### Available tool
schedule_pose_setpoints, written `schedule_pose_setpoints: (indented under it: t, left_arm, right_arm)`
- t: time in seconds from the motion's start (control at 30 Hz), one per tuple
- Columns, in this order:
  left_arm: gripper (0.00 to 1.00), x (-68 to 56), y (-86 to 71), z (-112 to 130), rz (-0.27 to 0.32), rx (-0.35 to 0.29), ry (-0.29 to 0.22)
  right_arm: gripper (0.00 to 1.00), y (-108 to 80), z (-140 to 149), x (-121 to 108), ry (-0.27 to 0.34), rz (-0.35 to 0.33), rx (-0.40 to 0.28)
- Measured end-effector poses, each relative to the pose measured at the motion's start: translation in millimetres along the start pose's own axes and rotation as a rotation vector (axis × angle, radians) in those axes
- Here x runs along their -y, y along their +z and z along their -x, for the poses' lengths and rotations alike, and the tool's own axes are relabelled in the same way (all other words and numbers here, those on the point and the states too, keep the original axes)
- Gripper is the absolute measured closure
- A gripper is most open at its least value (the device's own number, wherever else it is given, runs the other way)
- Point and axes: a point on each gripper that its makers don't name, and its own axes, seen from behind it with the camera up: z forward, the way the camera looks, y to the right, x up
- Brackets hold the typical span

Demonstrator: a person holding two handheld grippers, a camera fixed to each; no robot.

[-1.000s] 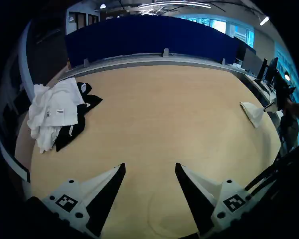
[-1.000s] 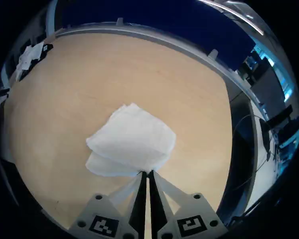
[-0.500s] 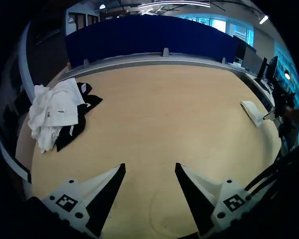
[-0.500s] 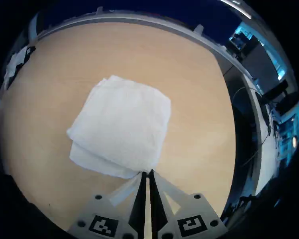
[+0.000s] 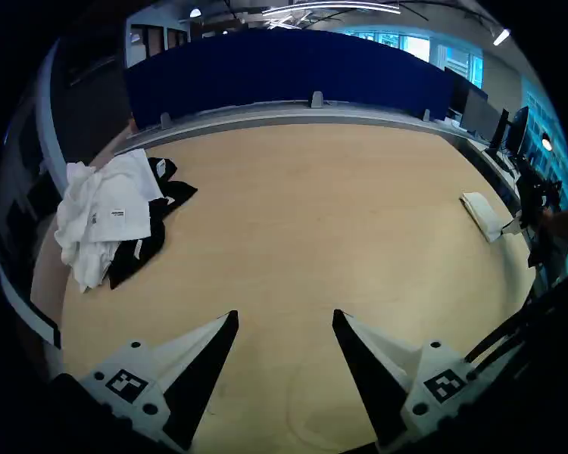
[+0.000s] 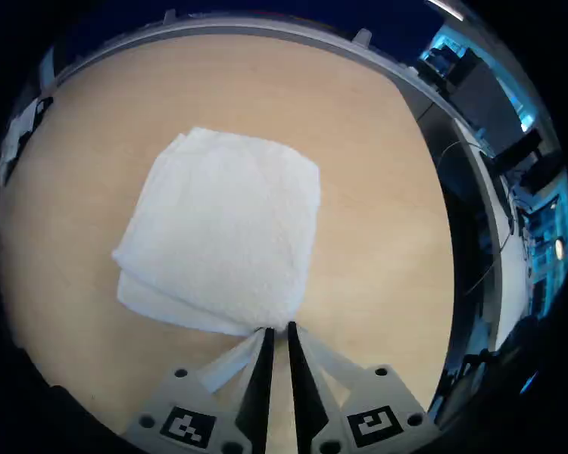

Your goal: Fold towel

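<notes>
A white towel (image 6: 223, 227), folded into a thick square, lies flat on the wooden table (image 6: 360, 189). My right gripper (image 6: 276, 333) sits at its near corner, the fingers parted by a narrow gap and the corner lying just at their tips. In the left gripper view the same towel (image 5: 482, 214) is a small white shape at the table's far right, with the right gripper (image 5: 513, 224) and a hand beside it. My left gripper (image 5: 284, 318) hangs open over bare table, holding nothing.
A heap of white and black clothes (image 5: 106, 216) lies at the table's left edge, also seen at far left (image 6: 19, 136). A blue partition (image 5: 284, 72) runs along the back edge. Monitors and chairs (image 5: 511, 129) stand past the right edge.
The right gripper lowered the folded towel flat onto the table, and its fingers have parted slightly at the corner. The left gripper has stayed still.
</notes>
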Motion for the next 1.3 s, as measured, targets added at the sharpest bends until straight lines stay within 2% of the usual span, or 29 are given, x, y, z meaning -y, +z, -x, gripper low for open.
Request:
schedule_pose_setpoints:
  t: [0.1,0.3,0.37,0.5,0.57,0.77,1.3]
  left_arm:
    - [0.08,-0.9,0.6,-1,0.002,-0.002,0.001]
    - [0.08,-1.8,1.7,-2,0.005,-0.003,0.003]
    - [0.08,-1.7,1.4,-3,0.006,-0.004,0.006]
    - [0.08,-1.2,1.6,-5,0.006,-0.005,0.008]
    - [0.08,-1.4,2.0,-6,0.007,-0.006,0.006]
    - [0.08,-5.0,2.4,-7,0.014,-0.006,0.012]
    - [0.08,-8.1,2.3,-10,0.021,-0.017,0.017]
  right_arm:
    - [0.77,-0.7,1,-2,0.008,0.009,-0.004]
    - [0.75,-2.5,0,1,0.019,0.01,-0.018]
    - [0.66,-4.0,1,1,0.017,0.012,-0.022]
    - [0.39,-8.1,3,-3,0.015,0.024,-0.029]
    - [0.33,-10.5,3,-6,0.018,0.038,-0.036]
    - [0.32,-12.0,2,-13,0.04,0.056,-0.039]
    - [0.32,-22.3,-2,-13,0.03,0.058,-0.06]
